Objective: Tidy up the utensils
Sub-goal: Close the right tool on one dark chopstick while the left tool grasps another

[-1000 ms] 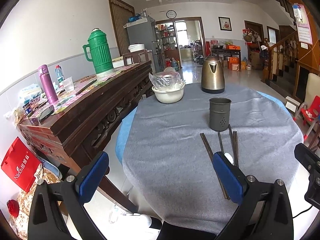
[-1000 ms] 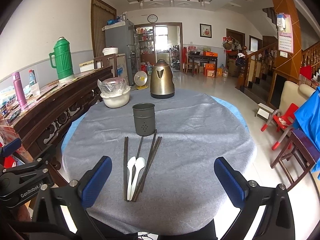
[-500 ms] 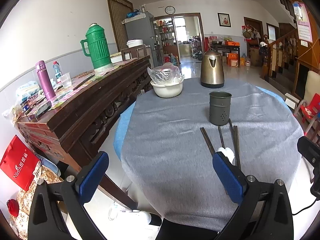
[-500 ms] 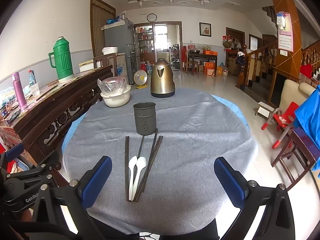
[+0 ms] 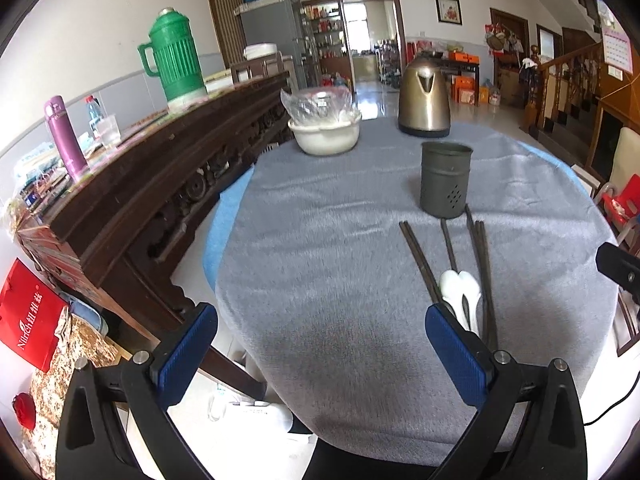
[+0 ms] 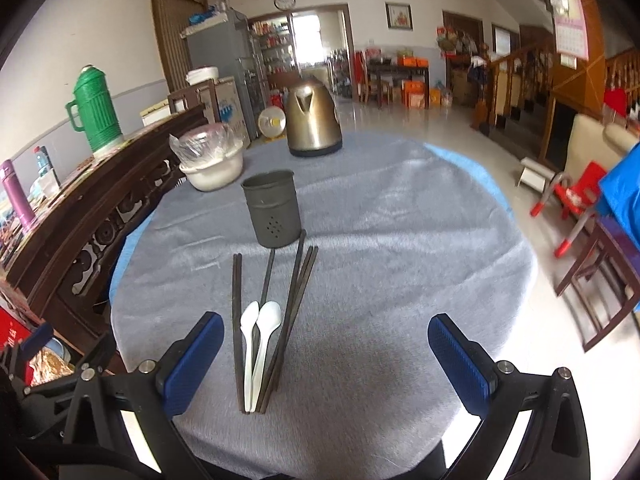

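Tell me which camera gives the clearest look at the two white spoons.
The right wrist view: both white spoons lie fully visible between the chopsticks. In the left wrist view, the left gripper's finger hides their handles, leaving only the bowls.

On the desk (image 6: 400, 240), the chopsticks (image 6: 237, 320) and two spoons (image 6: 264, 332) lie just ahead of the right hand-held gripper (image 6: 326, 354), toward its left finger. Beyond them stands the utensil holder (image 6: 272, 208); farther back the kettle (image 6: 312, 120), with the bowl (image 6: 212, 168) to its left.
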`<state>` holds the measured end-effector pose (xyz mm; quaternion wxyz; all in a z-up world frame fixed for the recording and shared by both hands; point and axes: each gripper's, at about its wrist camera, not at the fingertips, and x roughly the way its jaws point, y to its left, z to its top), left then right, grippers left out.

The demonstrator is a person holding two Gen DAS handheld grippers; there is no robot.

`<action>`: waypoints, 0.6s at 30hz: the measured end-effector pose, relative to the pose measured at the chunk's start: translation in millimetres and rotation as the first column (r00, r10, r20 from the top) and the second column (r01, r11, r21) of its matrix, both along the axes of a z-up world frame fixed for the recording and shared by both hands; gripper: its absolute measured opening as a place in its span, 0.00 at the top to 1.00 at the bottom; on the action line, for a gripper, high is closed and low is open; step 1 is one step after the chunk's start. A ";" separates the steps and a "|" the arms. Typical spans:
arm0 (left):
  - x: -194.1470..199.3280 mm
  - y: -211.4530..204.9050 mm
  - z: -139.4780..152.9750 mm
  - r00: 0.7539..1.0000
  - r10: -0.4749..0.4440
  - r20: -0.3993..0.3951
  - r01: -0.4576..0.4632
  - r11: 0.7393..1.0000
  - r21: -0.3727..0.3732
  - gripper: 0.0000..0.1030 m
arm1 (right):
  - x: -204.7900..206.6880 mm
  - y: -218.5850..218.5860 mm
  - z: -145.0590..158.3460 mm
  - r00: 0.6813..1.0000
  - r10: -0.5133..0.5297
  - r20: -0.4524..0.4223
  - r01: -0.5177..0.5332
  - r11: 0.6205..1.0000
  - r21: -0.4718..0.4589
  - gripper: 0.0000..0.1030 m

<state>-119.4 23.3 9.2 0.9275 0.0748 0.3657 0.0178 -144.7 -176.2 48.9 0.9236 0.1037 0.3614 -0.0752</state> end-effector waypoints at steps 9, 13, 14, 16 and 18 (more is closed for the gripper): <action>59.5 2.9 -34.2 0.993 0.009 -0.117 -0.012 1.000 -0.023 0.00 | 66.4 -16.6 -35.5 0.995 0.044 -0.085 -0.033 0.991 0.131 0.01; 98.6 1.7 -48.6 0.980 -0.028 -0.198 0.009 0.996 -0.092 0.00 | 108.1 -36.7 -60.5 0.988 0.079 -0.134 -0.040 0.962 0.272 0.15; 107.2 0.8 -51.5 0.976 -0.039 -0.214 0.013 0.993 -0.119 0.00 | 117.9 -41.4 -66.7 0.986 0.084 -0.147 -0.037 0.953 0.301 0.24; 130.9 -3.1 -57.7 0.965 -0.060 -0.254 0.017 0.986 -0.165 0.03 | 133.7 -48.2 -78.2 0.982 0.099 -0.160 -0.037 0.934 0.354 0.40; 151.4 -8.8 -63.4 0.958 -0.085 -0.274 0.028 0.979 -0.203 0.14 | 153.5 -53.9 -89.6 0.977 0.119 -0.174 -0.040 0.915 0.402 0.53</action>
